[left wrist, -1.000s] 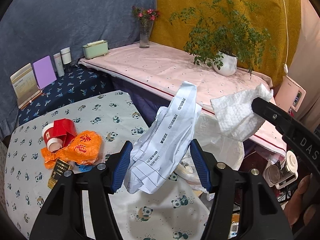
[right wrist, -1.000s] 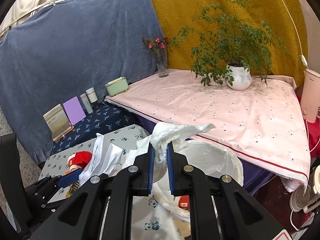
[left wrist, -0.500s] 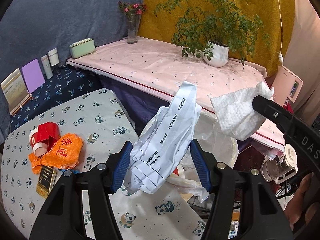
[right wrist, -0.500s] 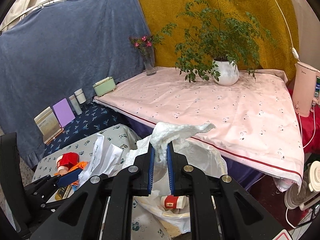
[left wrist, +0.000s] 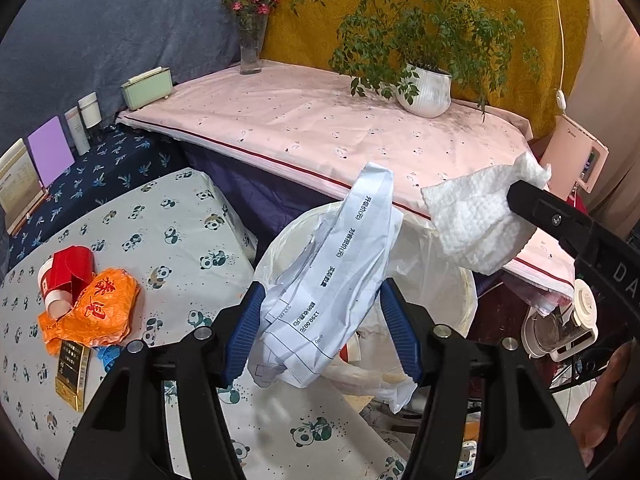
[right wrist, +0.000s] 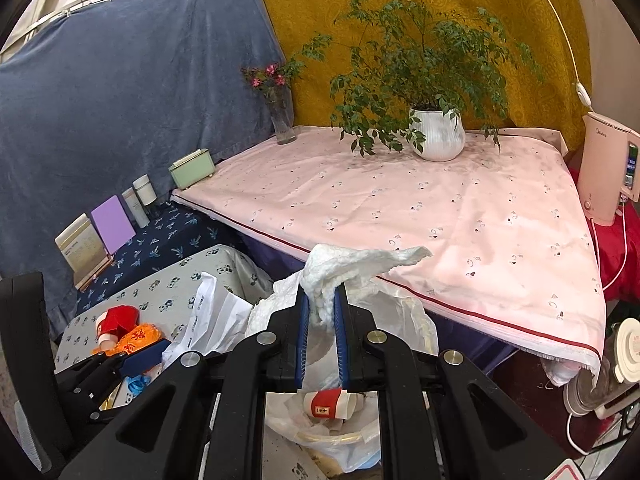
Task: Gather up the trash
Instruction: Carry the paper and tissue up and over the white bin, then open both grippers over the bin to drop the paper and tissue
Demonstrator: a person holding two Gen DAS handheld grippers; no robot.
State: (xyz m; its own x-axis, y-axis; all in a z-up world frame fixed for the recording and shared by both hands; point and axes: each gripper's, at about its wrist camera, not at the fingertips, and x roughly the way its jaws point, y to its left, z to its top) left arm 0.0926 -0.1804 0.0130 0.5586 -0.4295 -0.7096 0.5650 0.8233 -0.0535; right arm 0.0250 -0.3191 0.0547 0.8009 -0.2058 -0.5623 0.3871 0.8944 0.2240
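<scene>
— What sort of place was it?
— A home, a lived-in room. Cloths hung as backdrops: a blue blanket (right wrist: 120, 92) and a mustard drape (right wrist: 420, 12).
— What else showed it?
— A pink tablecloth (right wrist: 400, 216) carried a potted plant (right wrist: 436, 136) and a vase of flowers (right wrist: 280, 116); a panda-print cloth (left wrist: 168, 240) covered a lower table, and a pink water dispenser (right wrist: 608, 168) stood aside.

Potted plant (right wrist: 438, 136) and flower vase (right wrist: 283, 120) on pink tablecloth (right wrist: 400, 216). Green box (right wrist: 191, 168) at its corner. Purple card (right wrist: 112, 224) against blue curtain (right wrist: 120, 100).
</scene>
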